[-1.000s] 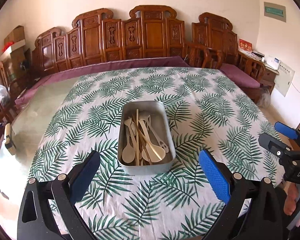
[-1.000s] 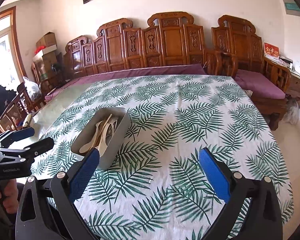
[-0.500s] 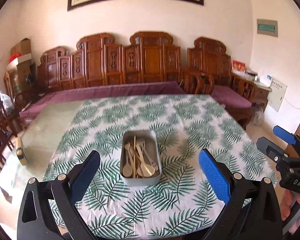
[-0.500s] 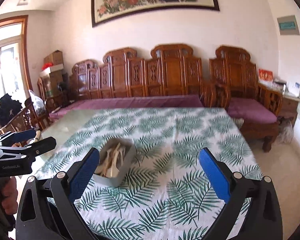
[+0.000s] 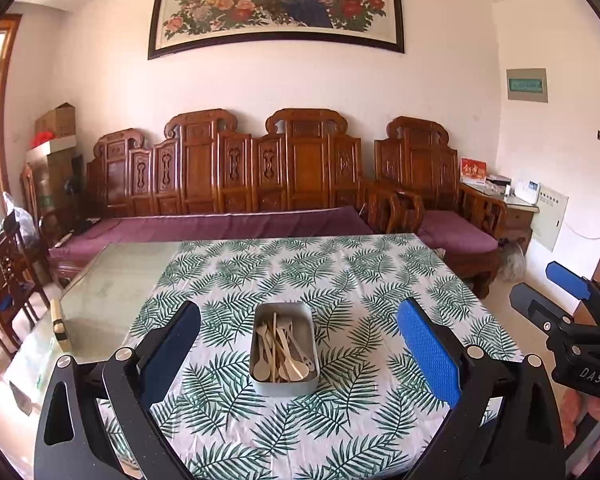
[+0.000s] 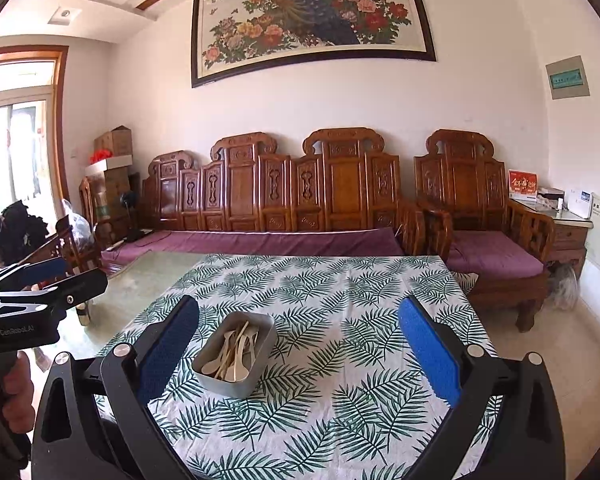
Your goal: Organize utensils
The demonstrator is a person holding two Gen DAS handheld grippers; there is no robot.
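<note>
A grey metal tray (image 5: 285,386) sits on the leaf-print tablecloth (image 5: 340,280) and holds several pale wooden spoons, forks and chopsticks (image 5: 281,350). My left gripper (image 5: 298,350) is open and empty, held back above the table's near edge with the tray between its fingers in view. The tray also shows in the right wrist view (image 6: 236,386), left of centre. My right gripper (image 6: 298,354) is open and empty, pulled back above the near edge. Each gripper shows at the side of the other's view.
The cloth covers most of a glass-topped table (image 5: 100,280); a small block (image 5: 60,326) lies on its bare left part. A carved wooden bench with purple cushions (image 5: 220,228) stands behind, an armchair (image 6: 484,248) to the right, chairs at left.
Both grippers have pulled back and tilted upward away from the table. The tray now looks smaller and farther off, and the wall painting has come into view. Both stay open.
</note>
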